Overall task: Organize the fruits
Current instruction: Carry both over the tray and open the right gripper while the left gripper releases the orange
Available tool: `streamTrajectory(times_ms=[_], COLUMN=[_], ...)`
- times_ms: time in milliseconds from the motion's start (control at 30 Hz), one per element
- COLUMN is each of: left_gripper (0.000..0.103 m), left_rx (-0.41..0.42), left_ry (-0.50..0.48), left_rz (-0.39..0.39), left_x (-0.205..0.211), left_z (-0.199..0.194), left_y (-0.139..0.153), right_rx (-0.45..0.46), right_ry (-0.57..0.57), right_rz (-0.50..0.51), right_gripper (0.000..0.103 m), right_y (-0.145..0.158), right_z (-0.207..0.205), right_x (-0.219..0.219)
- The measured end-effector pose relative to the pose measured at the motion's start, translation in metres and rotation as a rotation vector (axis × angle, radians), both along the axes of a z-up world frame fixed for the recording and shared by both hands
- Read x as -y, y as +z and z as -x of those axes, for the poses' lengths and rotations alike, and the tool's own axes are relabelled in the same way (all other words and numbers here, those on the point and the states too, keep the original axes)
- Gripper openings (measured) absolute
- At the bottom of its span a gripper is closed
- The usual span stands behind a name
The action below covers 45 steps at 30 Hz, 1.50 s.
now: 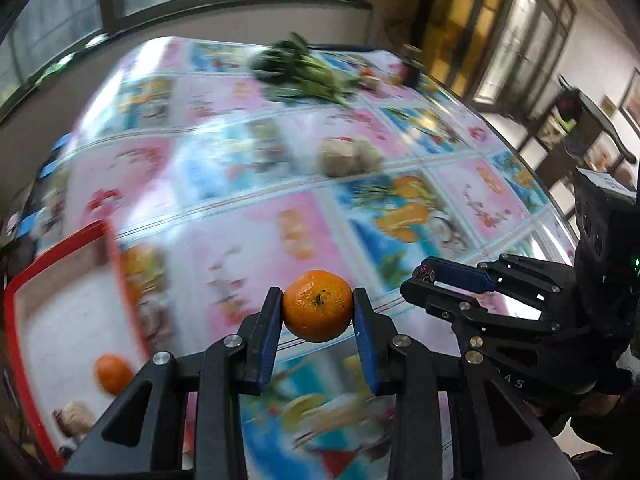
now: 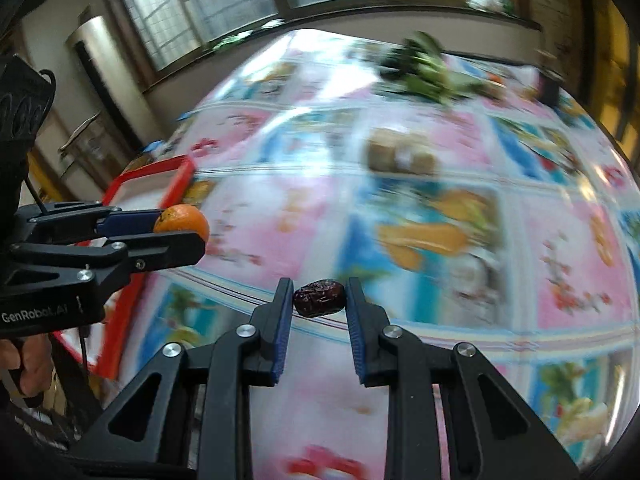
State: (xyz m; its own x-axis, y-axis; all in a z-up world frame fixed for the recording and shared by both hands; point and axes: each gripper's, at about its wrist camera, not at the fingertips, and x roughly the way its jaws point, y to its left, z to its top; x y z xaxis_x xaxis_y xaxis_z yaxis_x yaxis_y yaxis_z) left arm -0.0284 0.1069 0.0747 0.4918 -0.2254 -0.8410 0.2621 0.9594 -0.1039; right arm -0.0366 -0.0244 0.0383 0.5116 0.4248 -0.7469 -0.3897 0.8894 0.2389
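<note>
Left wrist view
Left gripper (image 1: 318, 306): pinched a mandarin (image 1: 318, 305) between its blue pads, above the tablecloth (image 1: 240, 220).
Tray (image 1: 52, 320): red-rimmed, at the lower left; another mandarin (image 1: 112, 374) lay inside it.
Right gripper (image 1: 426, 274): at the right, clamped on a dark date (image 1: 425, 273).
Greens (image 1: 304, 72): far end of the table, blurred.

Right wrist view
Right gripper (image 2: 319, 300): pinched the date (image 2: 319, 298) above the tablecloth (image 2: 440, 200).
Left gripper (image 2: 182, 224): at the left, gripping the mandarin (image 2: 182, 218), near the tray (image 2: 160, 184).
</note>
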Motion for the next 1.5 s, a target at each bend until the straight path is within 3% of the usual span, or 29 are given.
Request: streamTrajectory(times_ms=[333, 533, 1033, 1500], left_gripper=[0.034, 0.034, 0.034, 0.034], left_rx=[0.042, 0.039, -0.008, -0.057], left_ry=[0.193, 0.250, 0.336, 0.394], left_rz=[-0.031, -0.044, -0.097, -0.073], left_x=[-0.097, -0.132, -0.187, -0.220], left_z=[0.022, 0.025, 0.005, -0.005], left_y=[0.015, 0.012, -0.016, -0.034], right_rx=[0.041, 0.062, 0.046, -0.011], right_ry=[0.169, 0.237, 0.314, 0.356], right_rz=[-0.016, -0.002, 0.023, 0.061], right_gripper=[0.028, 0.028, 0.028, 0.028], right_y=[0.018, 0.023, 0.019, -0.005], right_z=[0.002, -0.006, -0.046, -0.064], right_x=[-0.097, -0.141, -0.209, -0.244])
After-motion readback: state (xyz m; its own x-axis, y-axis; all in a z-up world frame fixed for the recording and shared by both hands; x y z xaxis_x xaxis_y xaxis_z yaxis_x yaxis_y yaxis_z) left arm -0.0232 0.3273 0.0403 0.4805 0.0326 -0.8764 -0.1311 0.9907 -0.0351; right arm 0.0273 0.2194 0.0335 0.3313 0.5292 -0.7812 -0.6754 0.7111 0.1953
